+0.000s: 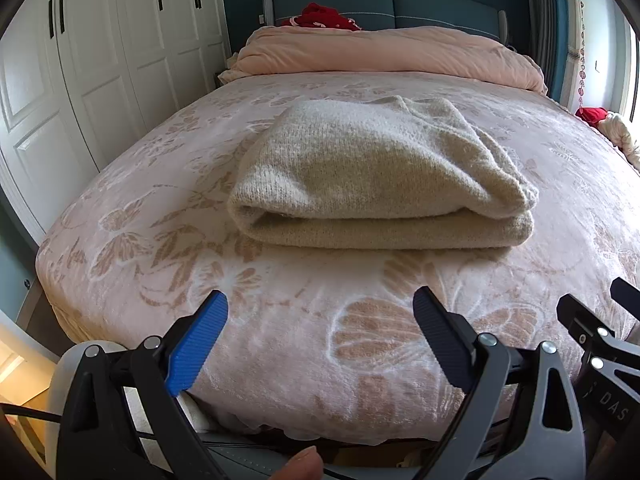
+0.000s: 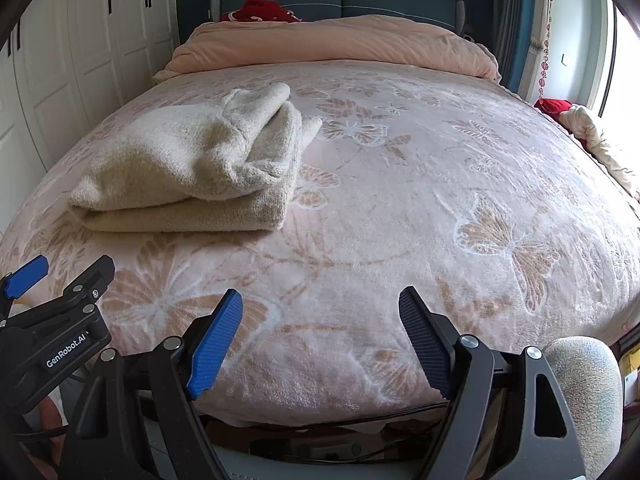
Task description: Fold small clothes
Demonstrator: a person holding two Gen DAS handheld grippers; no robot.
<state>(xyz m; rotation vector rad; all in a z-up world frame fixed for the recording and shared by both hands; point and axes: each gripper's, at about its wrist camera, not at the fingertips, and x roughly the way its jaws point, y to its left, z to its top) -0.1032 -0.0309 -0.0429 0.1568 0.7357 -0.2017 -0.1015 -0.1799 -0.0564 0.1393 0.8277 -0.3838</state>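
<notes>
Sweater (image 1: 376, 176), cream knit, lies folded into a thick rectangular bundle on the bed, well ahead of both tools and touched by neither; from the right wrist view it sits up and to the left, with a loose cuff or corner (image 2: 308, 126) poking out at its far right end. Left gripper (image 1: 320, 340) hangs above the near edge of the bed, jaws spread wide, nothing between them. Right gripper (image 2: 320, 338) the same, jaws apart and empty, just beside the left one. Fold looks close to done, so the step in hand is probably tidying or one last fold. To do it well: come in low and level, pinch only the stray end on the right instead of the whole stack, tuck it in, then press the top layer flat so the bundle does not spring open; thick knit will likely slump if lifted by one corner, so both sides should take a share. Surface is a plush pink blanket (image 1: 280, 360) with a butterfly and flower pattern, soft, likely to drag on the wool. Rolled pink duvet (image 1: 384, 56) at the head, red cloth (image 1: 324, 16) on it, teal headboard (image 1: 360, 0), white wardrobe doors (image 1: 100, 60) on the left, bright window on the right
</notes>
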